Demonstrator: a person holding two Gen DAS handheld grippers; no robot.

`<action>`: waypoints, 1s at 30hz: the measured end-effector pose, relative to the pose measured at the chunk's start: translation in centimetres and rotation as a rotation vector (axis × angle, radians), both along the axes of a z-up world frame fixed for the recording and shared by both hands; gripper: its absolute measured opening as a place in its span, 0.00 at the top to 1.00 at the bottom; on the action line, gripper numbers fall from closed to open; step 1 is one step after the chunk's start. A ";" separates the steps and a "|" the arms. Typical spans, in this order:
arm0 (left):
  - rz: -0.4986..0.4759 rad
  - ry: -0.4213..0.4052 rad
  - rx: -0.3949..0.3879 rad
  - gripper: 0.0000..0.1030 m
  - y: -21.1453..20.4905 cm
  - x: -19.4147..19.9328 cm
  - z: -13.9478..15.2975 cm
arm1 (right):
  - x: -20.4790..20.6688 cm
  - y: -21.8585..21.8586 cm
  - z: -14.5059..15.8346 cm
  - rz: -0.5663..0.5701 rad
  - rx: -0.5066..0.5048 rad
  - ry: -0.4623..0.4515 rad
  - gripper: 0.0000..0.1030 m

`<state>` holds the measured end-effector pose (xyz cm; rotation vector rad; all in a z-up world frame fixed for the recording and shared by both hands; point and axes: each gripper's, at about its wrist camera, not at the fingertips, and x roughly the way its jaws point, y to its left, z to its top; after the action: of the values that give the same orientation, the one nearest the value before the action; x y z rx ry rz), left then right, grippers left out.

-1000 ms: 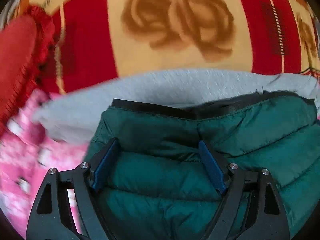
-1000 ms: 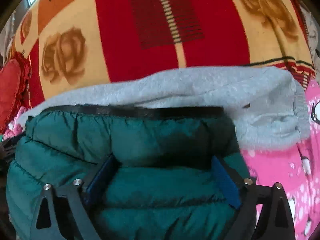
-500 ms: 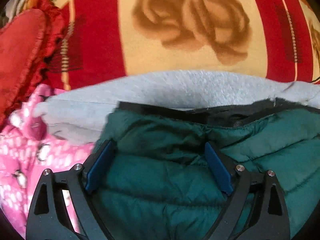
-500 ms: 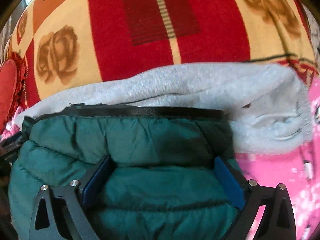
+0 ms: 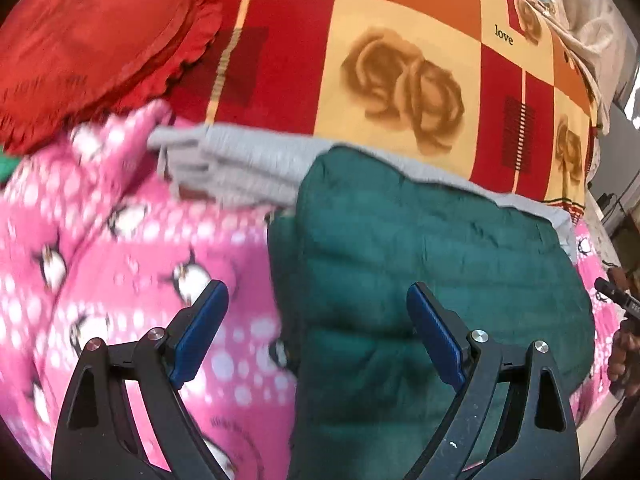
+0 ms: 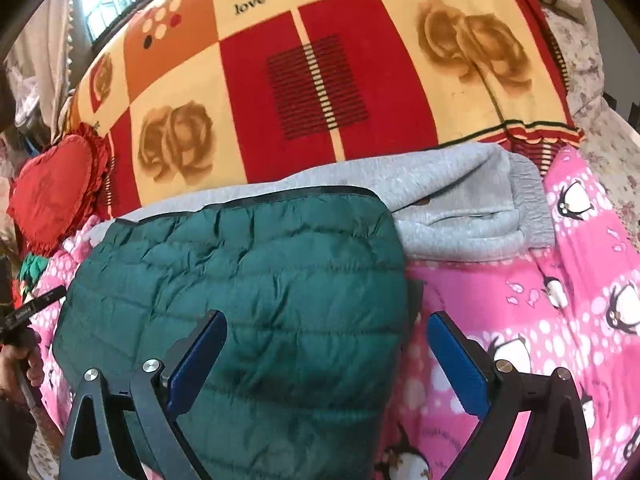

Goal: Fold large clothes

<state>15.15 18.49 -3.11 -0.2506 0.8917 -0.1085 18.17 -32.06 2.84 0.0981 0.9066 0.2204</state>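
Note:
A folded dark green quilted jacket (image 5: 432, 264) lies on top of a folded grey sweat garment (image 5: 240, 168), both on a pink penguin-print blanket (image 5: 120, 264). In the right wrist view the jacket (image 6: 248, 280) covers most of the grey garment (image 6: 472, 208). My left gripper (image 5: 318, 332) is open and empty, raised over the jacket's left edge. My right gripper (image 6: 326, 360) is open and empty, raised over the jacket's right edge.
A red, orange and cream rose-patterned blanket (image 6: 312, 80) covers the bed behind the pile. A red heart-shaped cushion (image 5: 88, 40) lies at the back left and shows in the right wrist view (image 6: 56, 192). The pink blanket (image 6: 560, 320) spreads on both sides.
Both grippers have lifted and pulled back from the jacket, so it now looks smaller and whole. The left view has swung left over the pink blanket, the right view to the right.

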 end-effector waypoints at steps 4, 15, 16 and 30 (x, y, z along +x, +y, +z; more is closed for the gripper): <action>0.002 -0.025 -0.009 0.11 0.4 -1.2 0.4 | -0.7 0.2 0.3 0.040 -0.025 -0.022 0.03; -0.053 0.079 -0.070 0.11 1.6 5.3 -2.8 | 3.5 -0.1 -1.5 0.032 0.010 0.023 0.03; -0.048 0.087 -0.113 0.11 2.2 5.6 -3.4 | 3.7 0.2 -2.0 0.048 -0.005 0.034 0.03; -0.274 -0.023 -0.257 0.18 1.4 6.2 -5.3 | 3.6 -3.9 -8.1 0.049 0.175 0.083 0.01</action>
<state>21.31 19.94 -8.43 -0.3640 0.8855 -0.4814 21.76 -35.95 -5.28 0.2490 0.9722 0.3428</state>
